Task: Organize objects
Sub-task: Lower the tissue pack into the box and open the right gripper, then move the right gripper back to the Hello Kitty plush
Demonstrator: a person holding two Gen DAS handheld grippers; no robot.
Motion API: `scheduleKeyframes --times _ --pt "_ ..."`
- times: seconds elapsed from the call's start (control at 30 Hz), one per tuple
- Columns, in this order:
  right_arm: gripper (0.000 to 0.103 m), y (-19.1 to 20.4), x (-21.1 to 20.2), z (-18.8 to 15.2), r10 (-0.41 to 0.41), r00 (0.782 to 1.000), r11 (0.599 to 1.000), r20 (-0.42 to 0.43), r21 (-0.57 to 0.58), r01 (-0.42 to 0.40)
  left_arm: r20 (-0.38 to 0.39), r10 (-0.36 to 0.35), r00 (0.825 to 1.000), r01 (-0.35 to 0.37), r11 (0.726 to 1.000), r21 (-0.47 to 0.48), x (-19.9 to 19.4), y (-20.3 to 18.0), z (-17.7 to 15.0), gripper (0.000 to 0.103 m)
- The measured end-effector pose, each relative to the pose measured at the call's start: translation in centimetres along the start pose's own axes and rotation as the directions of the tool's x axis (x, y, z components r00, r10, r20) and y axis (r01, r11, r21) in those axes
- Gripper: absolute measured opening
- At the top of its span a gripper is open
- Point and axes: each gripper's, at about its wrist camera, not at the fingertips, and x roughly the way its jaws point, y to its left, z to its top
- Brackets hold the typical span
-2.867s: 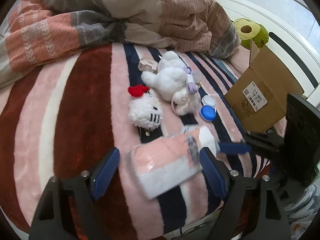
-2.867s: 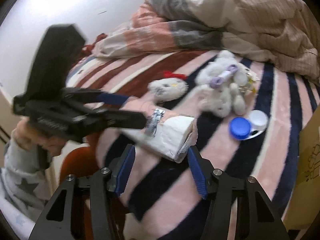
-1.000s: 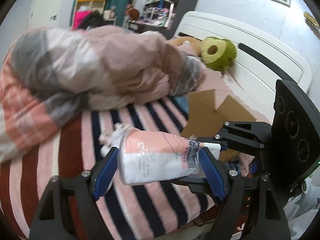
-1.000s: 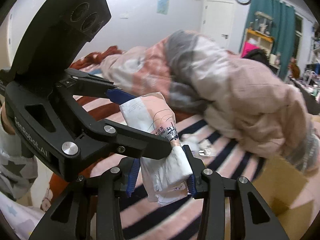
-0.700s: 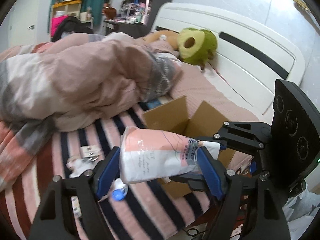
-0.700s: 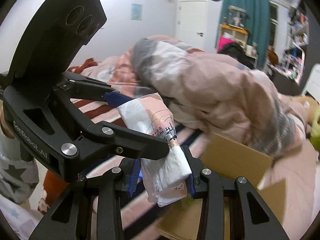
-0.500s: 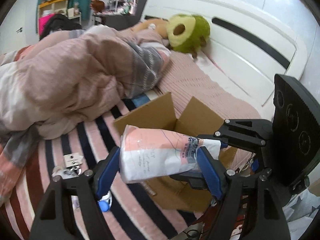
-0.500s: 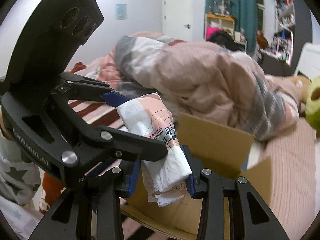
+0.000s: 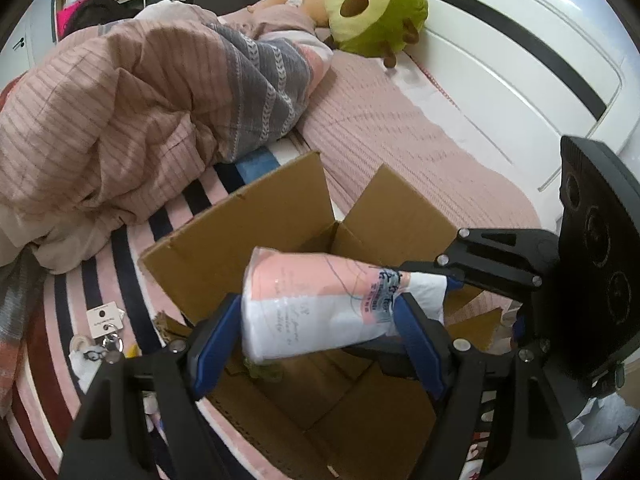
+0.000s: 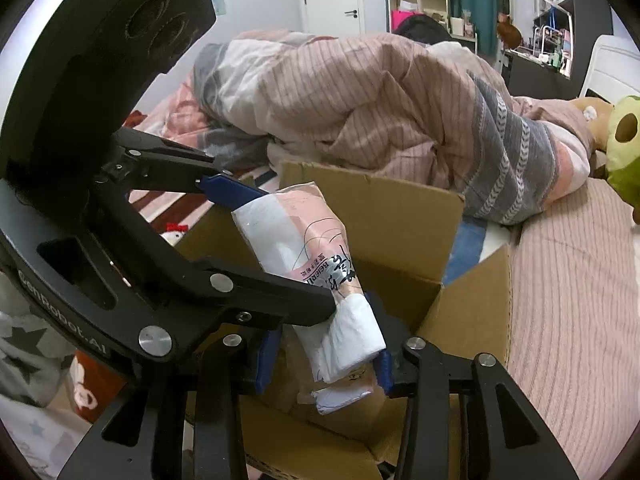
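Note:
Both grippers hold one pink and white tissue pack (image 9: 320, 304) above the open cardboard box (image 9: 280, 216). My left gripper (image 9: 316, 336) is shut on the pack across its length, blue pads at both ends. My right gripper (image 10: 324, 356) is shut on the pack's white end (image 10: 348, 340). In the right wrist view the pack tilts down toward the box (image 10: 400, 216) opening. The box stands on the striped blanket with its flaps up. Something greenish lies inside it, mostly hidden under the pack.
A rumpled pink and grey duvet (image 9: 132, 100) lies behind the box. An avocado plush (image 9: 372, 12) sits against the white headboard (image 9: 520, 52). Small trinkets (image 9: 100, 332) lie on the striped blanket left of the box.
Both grippers lifted the tissue pack off the blanket and carried it right, away from the plush toys. It now hangs over the open box, closer and lower than half a second ago.

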Motion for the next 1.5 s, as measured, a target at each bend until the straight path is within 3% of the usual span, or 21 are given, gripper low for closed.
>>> scheduleKeyframes --times 0.03,0.1,0.2,0.3,0.57,0.67,1.0,1.07,1.23,1.5 --pt "0.044 0.0 0.0 -0.2 -0.017 1.0 1.0 -0.003 -0.004 0.017 -0.008 0.016 1.0 -0.016 1.0 0.013 0.1 -0.2 -0.1 0.075" --pt "0.064 0.3 0.0 -0.3 -0.047 0.999 0.999 -0.001 -0.024 0.046 -0.022 0.044 0.999 -0.044 0.999 0.022 0.3 -0.4 0.1 0.077" --pt "0.076 0.7 -0.3 -0.2 -0.084 0.996 0.995 0.017 -0.048 0.085 -0.033 0.06 0.998 -0.059 0.998 0.033 0.1 -0.6 -0.1 0.084" --pt "0.08 1.1 -0.8 -0.4 -0.103 0.994 0.993 0.03 -0.051 0.104 -0.019 0.068 0.998 -0.067 0.997 0.046 -0.8 -0.8 -0.2 0.091" --pt "0.081 2.9 -2.3 -0.7 -0.121 0.989 0.991 0.085 -0.039 0.125 0.06 0.103 0.993 -0.106 0.993 0.05 -4.2 -0.6 -1.4 0.092" --pt "0.087 4.6 -2.8 -0.6 -0.152 0.98 0.984 0.128 -0.079 0.163 0.091 0.108 0.99 -0.113 0.992 0.048 -5.7 -0.2 -2.4 0.092" --pt "0.1 9.7 -3.9 0.1 -0.084 0.966 0.988 0.243 -0.107 0.112 0.205 0.148 0.967 -0.153 0.988 0.008 -10.0 2.8 -6.2 0.092" --pt "0.102 10.8 -3.7 0.4 -0.066 0.961 0.988 0.27 -0.115 0.1 0.228 0.154 0.961 -0.158 0.987 -0.002 -10.6 3.8 -7.0 0.103" --pt "0.103 15.0 -2.0 1.2 -0.071 0.957 0.966 0.281 -0.219 0.136 0.273 0.159 0.949 -0.153 0.987 -0.043 -11.7 7.2 -9.7 0.103" --pt "0.103 19.7 2.5 1.3 0.059 0.972 0.973 0.228 -0.229 -0.005 0.302 0.206 0.931 -0.177 0.977 -0.119 -12.6 12.9 -14.3 0.103"
